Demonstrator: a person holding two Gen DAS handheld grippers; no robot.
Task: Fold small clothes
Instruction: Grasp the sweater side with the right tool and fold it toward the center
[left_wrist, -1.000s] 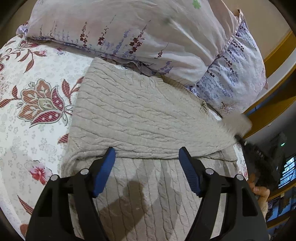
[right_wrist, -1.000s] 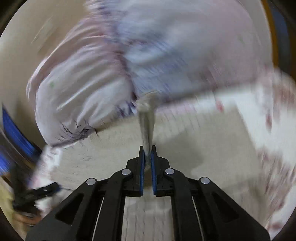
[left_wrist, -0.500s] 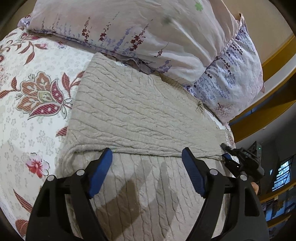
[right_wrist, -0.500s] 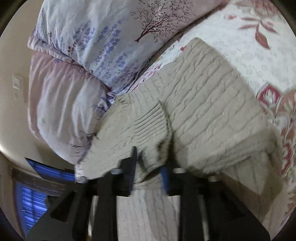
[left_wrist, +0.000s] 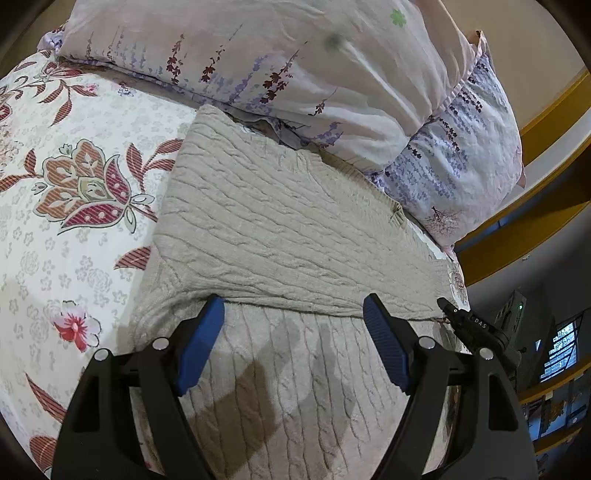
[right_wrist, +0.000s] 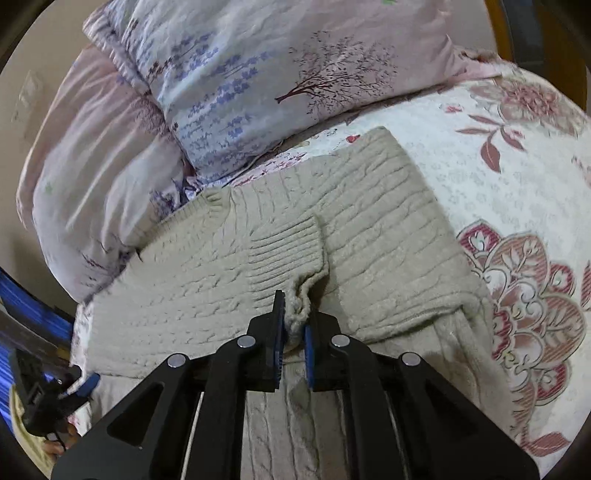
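On the floral bedspread (left_wrist: 74, 229), the beige knit sweater (left_wrist: 280, 229) lies folded beneath the left gripper (left_wrist: 293, 343), whose jaws gape wide and empty. Only the right wrist view shows the right gripper (right_wrist: 294, 328), jaws just opening, with the ribbed sleeve cuff (right_wrist: 284, 254) bunched between them.

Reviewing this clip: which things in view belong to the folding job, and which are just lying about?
Part of the job:
beige cable-knit sweater
ribbed sleeve cuff
right gripper, opening, cuff between its pads
left gripper, open over the sweater

Lying about:
lavender-print pillows
floral bedsheet
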